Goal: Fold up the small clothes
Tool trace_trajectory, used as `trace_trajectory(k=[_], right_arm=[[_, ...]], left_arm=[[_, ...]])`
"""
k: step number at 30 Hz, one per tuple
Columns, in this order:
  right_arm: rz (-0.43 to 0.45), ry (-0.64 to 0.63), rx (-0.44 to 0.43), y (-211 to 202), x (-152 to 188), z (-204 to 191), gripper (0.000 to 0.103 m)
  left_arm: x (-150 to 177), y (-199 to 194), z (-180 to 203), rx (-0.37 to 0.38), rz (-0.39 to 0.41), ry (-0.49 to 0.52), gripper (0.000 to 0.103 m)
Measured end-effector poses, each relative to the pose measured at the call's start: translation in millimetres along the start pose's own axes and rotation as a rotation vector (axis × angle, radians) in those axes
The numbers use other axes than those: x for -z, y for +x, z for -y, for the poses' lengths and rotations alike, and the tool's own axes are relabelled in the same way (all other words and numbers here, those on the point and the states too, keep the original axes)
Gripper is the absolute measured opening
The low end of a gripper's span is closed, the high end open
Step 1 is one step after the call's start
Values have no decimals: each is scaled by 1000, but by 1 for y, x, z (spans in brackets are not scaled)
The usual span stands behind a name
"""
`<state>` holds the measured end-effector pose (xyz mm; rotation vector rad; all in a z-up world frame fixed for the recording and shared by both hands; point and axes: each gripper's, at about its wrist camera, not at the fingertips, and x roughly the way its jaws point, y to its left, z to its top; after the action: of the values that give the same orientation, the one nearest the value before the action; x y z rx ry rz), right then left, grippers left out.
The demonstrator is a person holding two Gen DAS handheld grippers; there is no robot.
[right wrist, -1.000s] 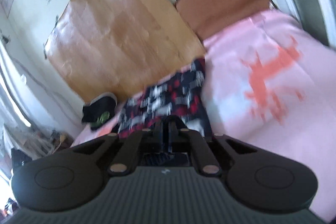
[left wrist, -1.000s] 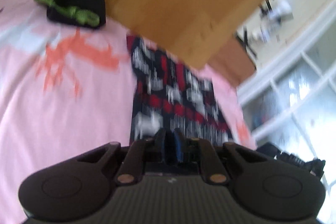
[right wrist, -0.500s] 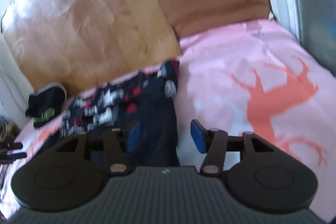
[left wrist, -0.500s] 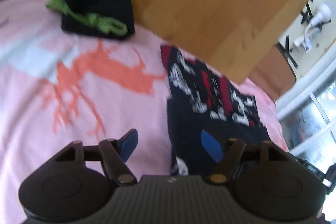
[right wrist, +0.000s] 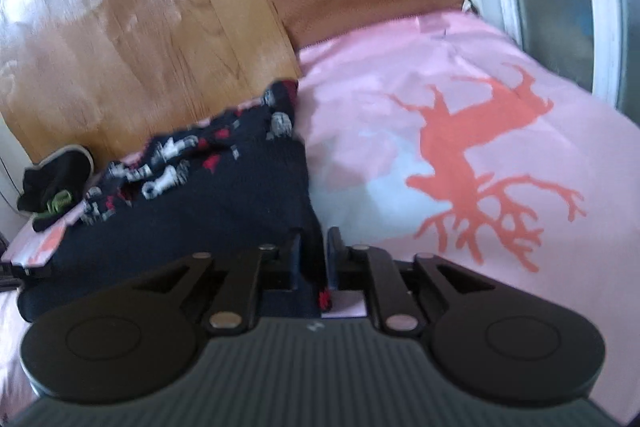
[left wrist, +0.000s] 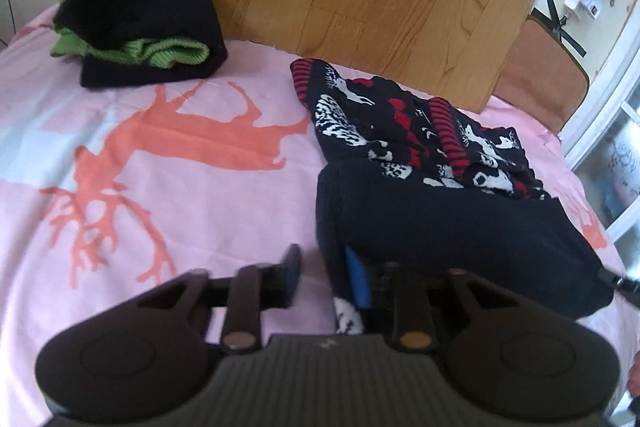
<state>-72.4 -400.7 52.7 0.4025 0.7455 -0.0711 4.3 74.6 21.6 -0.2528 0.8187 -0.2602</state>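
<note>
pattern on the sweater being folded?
Sweater: black knit with white reindeer and red stripe motifs; clearest in left wrist view.

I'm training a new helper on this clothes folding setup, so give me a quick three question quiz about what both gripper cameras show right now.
1. True or false: the left gripper is open.
2. What is the right gripper clamped on?
A. the sweater
B. the green and black pile
C. nothing
3. Fill in: the sweater lies on a pink sheet printed with an orange ____.

Key: 1 true; 2 A, at the sweater's near right edge; 3 deer.
</note>
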Motion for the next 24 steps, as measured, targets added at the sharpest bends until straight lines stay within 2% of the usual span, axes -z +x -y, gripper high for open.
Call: trace_trajectory(k=[1, 3, 7, 10, 13, 16, 18, 20, 21, 22, 24], right_arm=[[16, 6, 1, -5, -3, 0, 31], [53, 18, -14, -14, -6, 2, 35], [57, 17, -34, -9, -12, -3, 39], [39, 4, -87, -2, -12, -16, 39], [-18, -94, -120, 10, -13, -36, 39], [-29, -178, -119, 20, -36, -50, 39], [-20, -201, -151, 29, -63, -60, 39], [-14, -229, -195, 47, -90, -73, 42], [-9, -246, -208, 60, -103, -81, 45], [-10, -262, -209, 75, -115, -88, 52], [-37, -280, -205, 113, -136, -102, 59]], left_arm=[[2, -5, 0, -9, 11, 7, 47], [6, -14, 0, -32, 37, 24, 55], [-6, -22, 0, -68, 70, 38, 57], [-19, -21, 1, -52, 85, 31, 58], [-41, -11, 11, -96, 61, 114, 58], [-81, 1, 28, -125, 69, 202, 58], [-114, 17, 45, -113, 70, 250, 61], [-146, 45, 61, -86, 40, 256, 69], [-161, 63, 66, -62, 11, 242, 73], [-175, 82, 71, -45, -19, 227, 74], [-195, 123, 81, -62, -56, 208, 74]])
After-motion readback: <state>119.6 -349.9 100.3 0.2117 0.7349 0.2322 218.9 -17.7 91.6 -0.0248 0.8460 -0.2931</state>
